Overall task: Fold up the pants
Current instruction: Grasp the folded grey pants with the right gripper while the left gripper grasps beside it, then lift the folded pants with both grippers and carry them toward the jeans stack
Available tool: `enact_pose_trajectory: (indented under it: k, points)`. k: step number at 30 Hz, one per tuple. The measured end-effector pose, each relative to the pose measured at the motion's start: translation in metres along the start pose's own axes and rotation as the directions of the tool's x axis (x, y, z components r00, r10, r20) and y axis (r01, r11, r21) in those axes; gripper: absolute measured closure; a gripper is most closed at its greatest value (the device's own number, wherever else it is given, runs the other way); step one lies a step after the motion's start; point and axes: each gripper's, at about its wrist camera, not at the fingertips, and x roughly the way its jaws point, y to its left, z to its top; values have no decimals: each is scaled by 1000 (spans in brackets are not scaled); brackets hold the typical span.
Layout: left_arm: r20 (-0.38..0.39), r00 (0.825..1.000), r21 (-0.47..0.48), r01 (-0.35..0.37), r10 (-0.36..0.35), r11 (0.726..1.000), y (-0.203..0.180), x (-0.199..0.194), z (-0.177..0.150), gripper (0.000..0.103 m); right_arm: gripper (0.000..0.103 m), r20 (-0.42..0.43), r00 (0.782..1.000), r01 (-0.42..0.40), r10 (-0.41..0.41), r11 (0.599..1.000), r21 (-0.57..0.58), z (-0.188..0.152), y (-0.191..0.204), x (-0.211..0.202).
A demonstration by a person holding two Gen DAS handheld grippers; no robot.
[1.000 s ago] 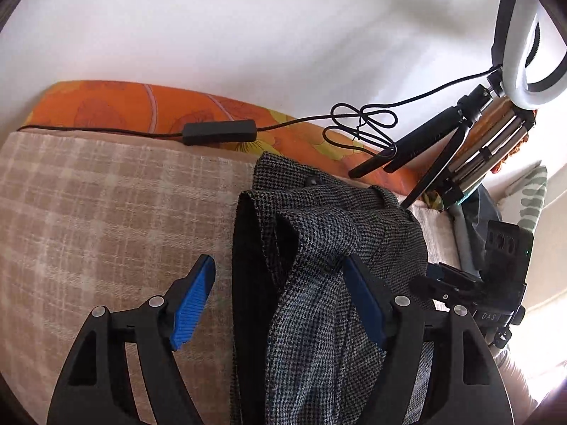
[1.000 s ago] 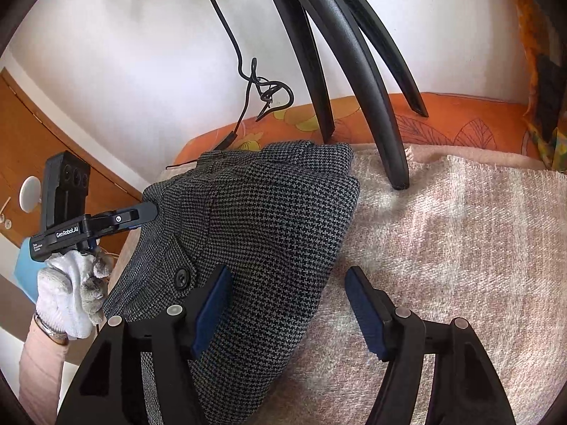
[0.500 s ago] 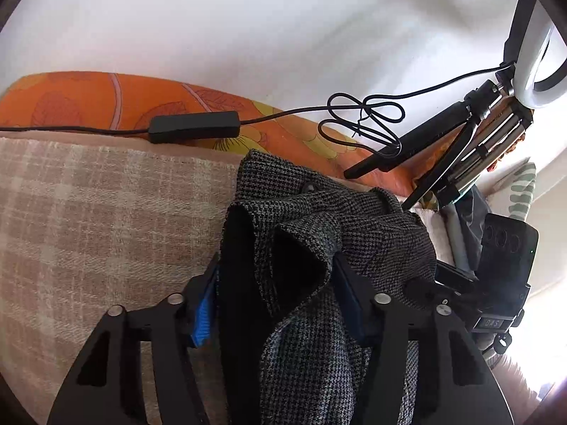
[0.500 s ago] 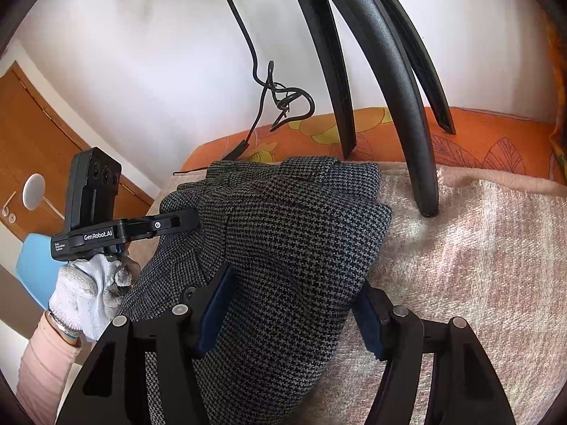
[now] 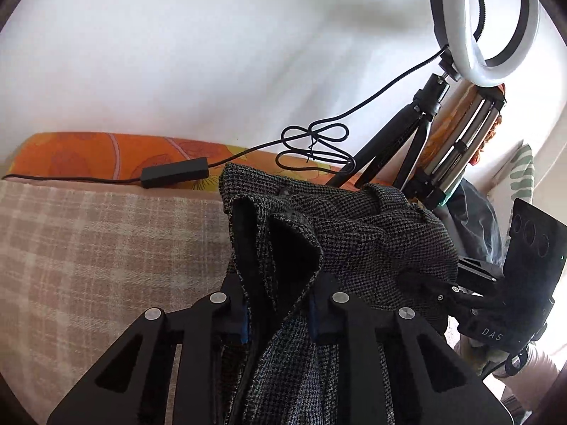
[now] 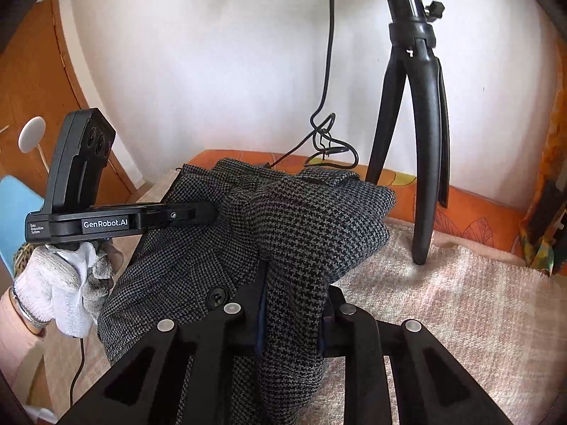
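Grey houndstooth pants [image 5: 358,233] lie bunched on a beige checked blanket [image 5: 88,241]. My left gripper [image 5: 278,315] is shut on the left edge of the pants, with cloth pinched between its blue pads. My right gripper [image 6: 292,315] is shut on the right edge of the pants [image 6: 312,223], near a black button [image 6: 216,297]. The pants hang raised between both grippers. The left gripper [image 6: 205,212] also shows in the right wrist view, biting the cloth. The right gripper [image 5: 421,283] shows in the left wrist view.
A black tripod [image 6: 425,148] with a ring light [image 5: 485,21] stands on the blanket just behind the pants. Its cable and control box [image 5: 173,175] lie along an orange cushion [image 5: 88,156] against the white wall. A wooden door [image 6: 39,113] is at the left.
Both grippers have closed on the pants, each from open around an edge, and have lifted the cloth up off the blanket.
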Motion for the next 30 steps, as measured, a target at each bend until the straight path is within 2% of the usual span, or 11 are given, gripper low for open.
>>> enact_pose_trajectory:
  k: [3,7,12,16,20,30]
  points:
    - [49,999,15,3,-4,1000,-14,-20,2,83,86,29,1000,3,-2,999,-39,5,11,-16]
    - [120,993,95,-19,8,995,-43,-52,1,83,86,81,997,19,-11,996,-93,7,26,-47]
    - [181,983,165,-16,-14,986,-83,-86,0,84,87,143,990,32,-13,992,-126,8,33,-94]
    - [204,978,204,9,-52,979,-116,-98,4,84,87,179,983,51,-25,989,-138,6,25,-141]
    - [220,969,235,61,-115,970,-153,-103,11,84,87,216,974,110,-72,980,-165,4,13,-187]
    - [198,949,346,164,-243,924,-249,-94,17,84,87,264,948,215,-176,969,-125,-12,-36,-302]
